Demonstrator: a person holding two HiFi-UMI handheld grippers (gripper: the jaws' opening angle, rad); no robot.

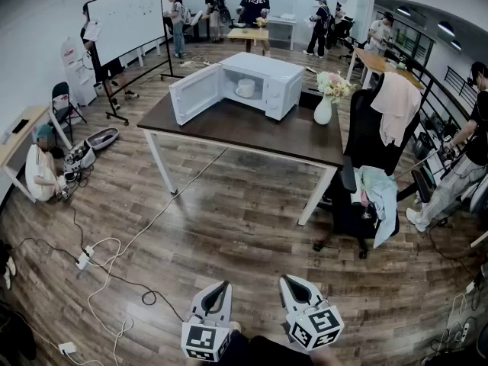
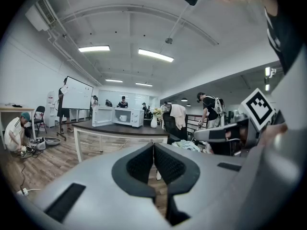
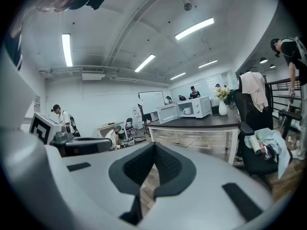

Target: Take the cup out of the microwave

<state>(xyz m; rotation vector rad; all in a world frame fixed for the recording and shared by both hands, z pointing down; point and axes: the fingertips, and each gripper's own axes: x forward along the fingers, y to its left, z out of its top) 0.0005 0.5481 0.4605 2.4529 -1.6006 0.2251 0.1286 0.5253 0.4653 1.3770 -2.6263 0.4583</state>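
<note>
Left hand-held gripper (image 1: 225,285), jaws together, is cut off below; cup (image 1: 245,88) tiny.

We look steeply down from head height across the wooden floor (image 1: 229,219) to the bench (image 1: 252,132) and microwave (image 1: 267,78), well away. The left tool (image 1: 223,287) and right tool (image 1: 287,280) sit at that view's bottom edge. Their cameras look almost level along their own jaws, toward the same distant bench.

The left gripper (image 1: 222,286) and right gripper (image 1: 287,280) sit side by side at six o'clock. Both point toward twelve, tipped slightly downward, with fingers (image 2: 142,164) pressed together and empty.
</note>
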